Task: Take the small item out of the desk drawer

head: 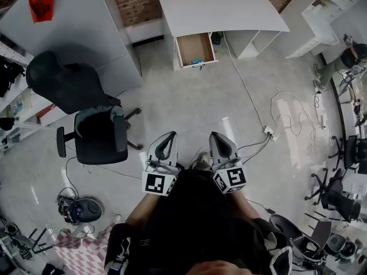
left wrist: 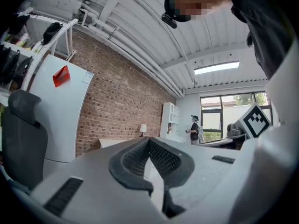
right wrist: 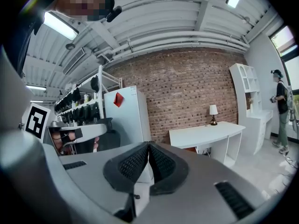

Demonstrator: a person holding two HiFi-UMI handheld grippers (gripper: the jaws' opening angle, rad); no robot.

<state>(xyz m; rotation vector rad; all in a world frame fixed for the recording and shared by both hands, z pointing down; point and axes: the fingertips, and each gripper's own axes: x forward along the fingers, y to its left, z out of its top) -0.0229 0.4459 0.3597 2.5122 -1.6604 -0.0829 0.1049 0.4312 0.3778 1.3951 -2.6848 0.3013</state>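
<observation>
We hold both grippers low by our body, tips forward; the left gripper (head: 170, 136) and right gripper (head: 215, 136) each have jaws pressed together on nothing. The small item (head: 197, 62) lies at the open drawer's (head: 195, 46) front edge, well ahead across floor (head: 189, 105) between chair (head: 94, 128) and cable (head: 248, 93)

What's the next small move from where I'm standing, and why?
Probably a step forward toward the white desk. Its drawer already stands open, with a small blue item near its front. Both the left gripper and the right gripper are shut, empty and held close to the body, well short of the drawer.
</observation>
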